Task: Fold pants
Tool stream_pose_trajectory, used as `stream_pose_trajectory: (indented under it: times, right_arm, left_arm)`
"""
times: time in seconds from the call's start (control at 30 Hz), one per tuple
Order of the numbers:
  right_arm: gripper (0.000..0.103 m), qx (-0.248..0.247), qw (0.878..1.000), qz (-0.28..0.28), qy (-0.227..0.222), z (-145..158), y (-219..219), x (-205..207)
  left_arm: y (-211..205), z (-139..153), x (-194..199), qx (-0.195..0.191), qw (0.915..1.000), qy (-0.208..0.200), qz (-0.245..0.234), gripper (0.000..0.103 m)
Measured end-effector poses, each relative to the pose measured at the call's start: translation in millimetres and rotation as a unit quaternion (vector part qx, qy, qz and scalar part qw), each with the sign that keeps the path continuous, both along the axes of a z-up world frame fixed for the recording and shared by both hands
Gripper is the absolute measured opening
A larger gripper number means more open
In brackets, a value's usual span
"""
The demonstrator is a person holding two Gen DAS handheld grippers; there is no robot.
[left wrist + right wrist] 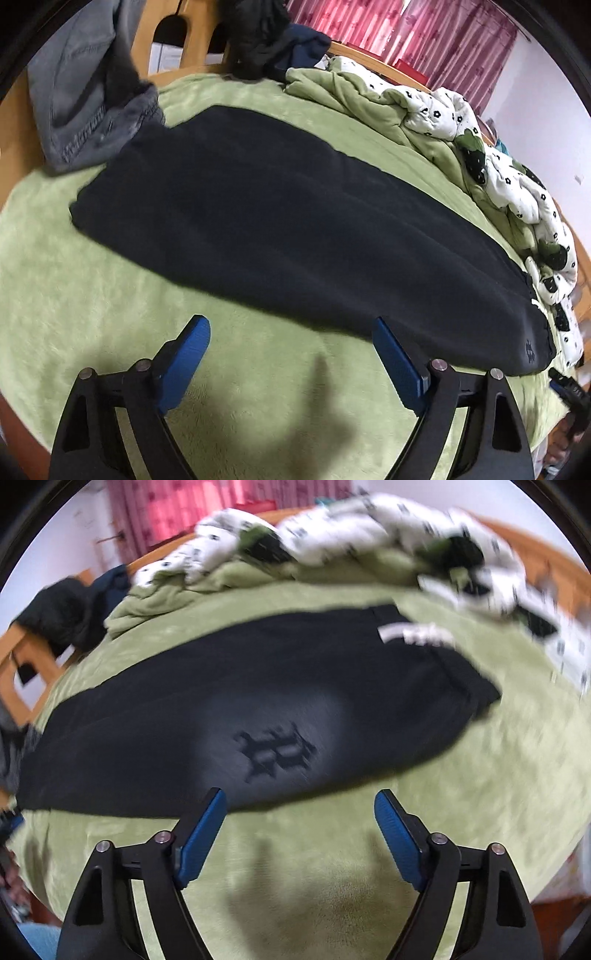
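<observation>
Green bed (55, 295) carrying dark pants (277, 221); left hand-held gripper (291, 328) and right hand-held gripper (300, 800) gaping wide, gripping nothing; risking snagging blanket at 12 o'clock hem.

Motion blur smears the white flower-print quilt (406, 535) and the dark embroidered logo (275, 751) on the black fleece pants (221, 701); a grey garment (85, 92) hides one pant end.
</observation>
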State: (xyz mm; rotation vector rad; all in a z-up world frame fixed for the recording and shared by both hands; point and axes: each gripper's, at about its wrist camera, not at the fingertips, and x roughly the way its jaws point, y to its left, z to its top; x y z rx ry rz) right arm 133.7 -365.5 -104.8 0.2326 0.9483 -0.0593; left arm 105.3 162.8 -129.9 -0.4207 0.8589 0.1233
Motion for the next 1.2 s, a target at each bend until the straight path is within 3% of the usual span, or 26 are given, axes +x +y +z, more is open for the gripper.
stream_pose_trajectory:
  times: [0.13, 0.33, 0.37, 0.4, 0.43, 0.5, 0.53, 0.57, 0.6, 0.7, 0.8, 0.93, 1.1, 1.2]
  right_arm:
    - [0.080, 0.030, 0.999, -0.028, -0.007, -24, -16, 1]
    - [0.079, 0.071, 0.995, -0.057, -0.036, -41, -31, 11]
    - [0.077, 0.075, 0.995, -0.059, -0.033, -44, -31, 16]
    - [0.068, 0.075, 0.995, -0.061, -0.029, -48, -32, 20]
    - [0.055, 0.082, 0.994, -0.062, -0.021, -54, -33, 28]
    - [0.046, 0.097, 0.993, -0.060, -0.007, -64, -34, 39]
    - [0.035, 0.102, 0.993, -0.066, -0.004, -68, -37, 45]
    - [0.029, 0.101, 0.992, -0.072, -0.010, -68, -38, 47]
    - [0.021, 0.099, 0.992, -0.074, -0.015, -66, -38, 48]
    - [0.016, 0.099, 0.992, -0.065, -0.048, -41, -36, 55]
    - [0.015, 0.058, 0.995, -0.031, -0.068, -9, -22, 73]
    - [0.014, 0.042, 0.994, -0.012, -0.104, 25, -14, 102]
    - [0.014, 0.021, 0.989, -0.007, -0.145, 46, -11, 161]
    - [0.014, 0.016, 0.989, -0.005, -0.149, 45, -10, 200]
  left_arm:
    - [4, -18, 5, -0.033, 0.9994, 0.002, -0.001, 0.088]
    - [11, -30, 25, -0.042, 0.9990, -0.001, 0.017, 0.088]
    - [13, -30, 28, -0.046, 0.9987, -0.003, 0.021, 0.088]
    - [16, -30, 32, -0.052, 0.9984, -0.002, 0.025, 0.084]
    - [19, -30, 36, -0.055, 0.9980, -0.001, 0.032, 0.080]
    - [27, -31, 41, -0.059, 0.9972, 0.000, 0.045, 0.056]
    - [32, -31, 46, -0.061, 0.9966, 0.006, 0.054, 0.044]
    - [34, -31, 50, -0.058, 0.9964, 0.011, 0.060, 0.018]
    - [39, -27, 53, -0.061, 0.9961, 0.009, 0.063, 0.015]
    - [43, -7, 60, -0.067, 0.9962, -0.023, 0.051, 0.014]
    - [34, 22, 78, -0.026, 0.9976, -0.054, 0.034, 0.014]
    - [28, 55, 120, 0.021, 0.9949, -0.095, 0.024, 0.014]
    - [25, 69, 184, 0.053, 0.9916, -0.117, 0.020, 0.013]
    - [20, 56, 228, 0.094, 0.9907, -0.098, 0.012, 0.013]
